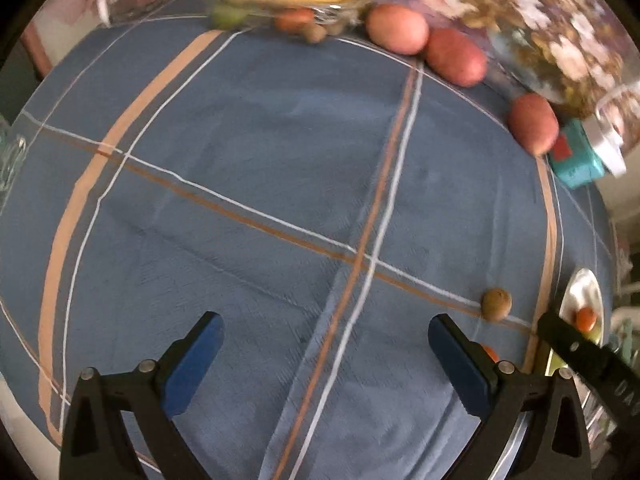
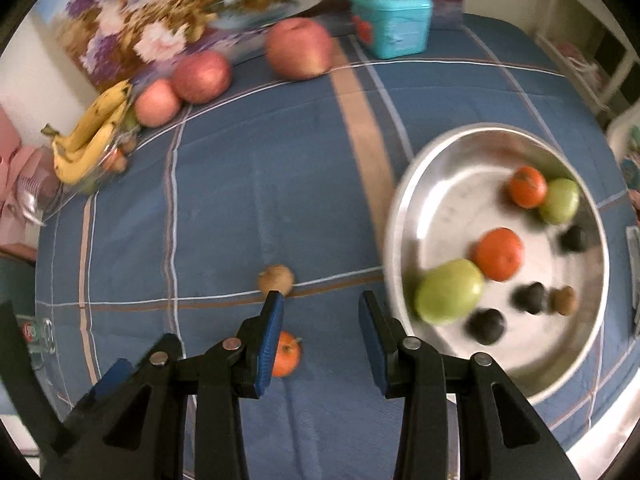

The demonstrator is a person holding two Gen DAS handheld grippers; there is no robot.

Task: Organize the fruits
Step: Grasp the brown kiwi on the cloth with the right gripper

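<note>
My left gripper is open and empty above the blue checked cloth. A brown kiwi lies on the cloth to its right. My right gripper is open and empty, beside the metal bowl. The bowl holds two oranges, two green fruits, several dark fruits and a small kiwi. The loose kiwi lies just beyond my right gripper's left finger, and a small orange sits partly hidden under that finger.
Three red apples and a bunch of bananas on a glass dish lie at the far edge. A teal box stands at the back. A floral picture leans behind the apples.
</note>
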